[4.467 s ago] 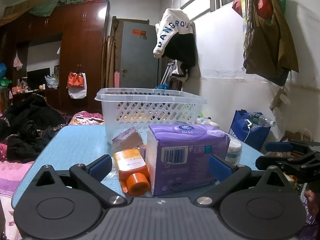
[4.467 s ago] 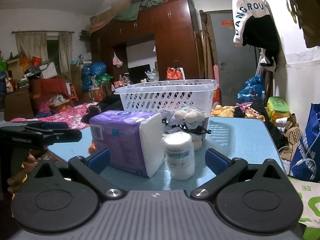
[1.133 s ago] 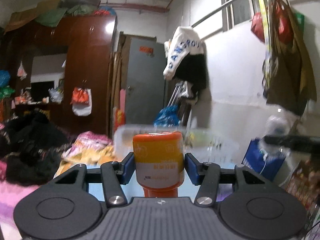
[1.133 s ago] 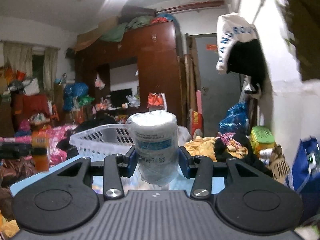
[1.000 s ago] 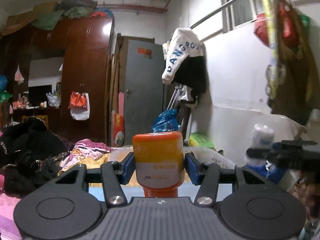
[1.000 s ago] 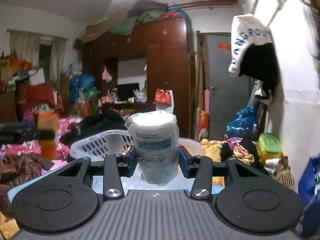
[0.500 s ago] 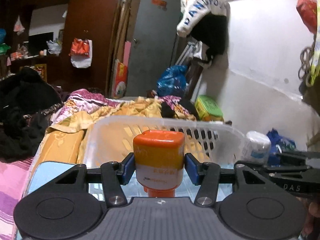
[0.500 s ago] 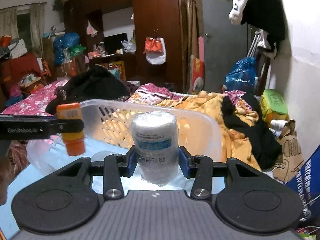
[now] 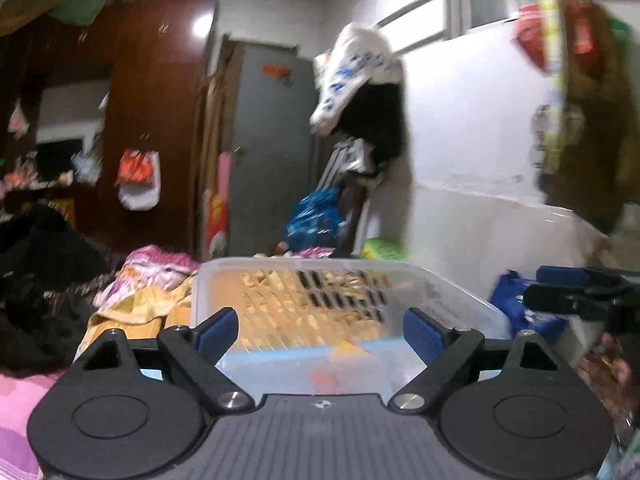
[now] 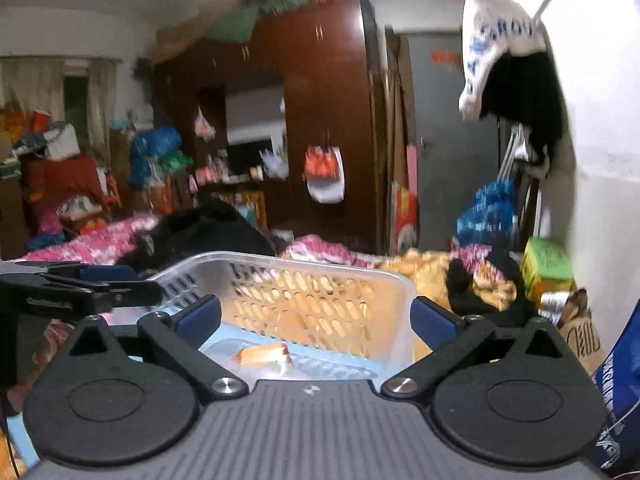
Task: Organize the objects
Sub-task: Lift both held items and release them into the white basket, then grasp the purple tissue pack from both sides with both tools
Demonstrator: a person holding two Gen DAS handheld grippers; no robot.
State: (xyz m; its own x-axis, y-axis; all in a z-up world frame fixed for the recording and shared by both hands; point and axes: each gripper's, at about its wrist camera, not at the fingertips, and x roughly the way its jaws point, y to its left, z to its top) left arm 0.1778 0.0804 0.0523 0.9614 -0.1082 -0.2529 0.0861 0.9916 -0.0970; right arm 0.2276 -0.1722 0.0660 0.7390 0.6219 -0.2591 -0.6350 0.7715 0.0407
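**A:** Left wrist view first. Left gripper [image 9: 320, 330] spread wide, nothing between the blue pads. White lattice basket [image 9: 448, 284] right ahead on the light blue table [image 9: 276, 354]. Blurry orange shape [image 9: 326, 378] low inside, too smeared to name. Right gripper [image 9: 560, 286] off at the right edge, also spread.

**B:** Room behind?

**A:** Dark wooden wardrobe [image 9: 156, 128], grey door [image 9: 272, 148], white hoodie [image 9: 356, 68] hung on the wall, heaps of bedding [image 9: 148, 280] beyond the table.

**B:** And the right wrist view?

**A:** Right gripper [image 10: 316, 320] open, empty. Same basket [image 10: 304, 266] close ahead, orange bottle [image 10: 262, 354] lying on its side on the basket floor. Left gripper [image 10: 116, 280] hanging over the left rim. Same wardrobe [image 10: 320, 120], curtained window [image 10: 60, 88] far left.
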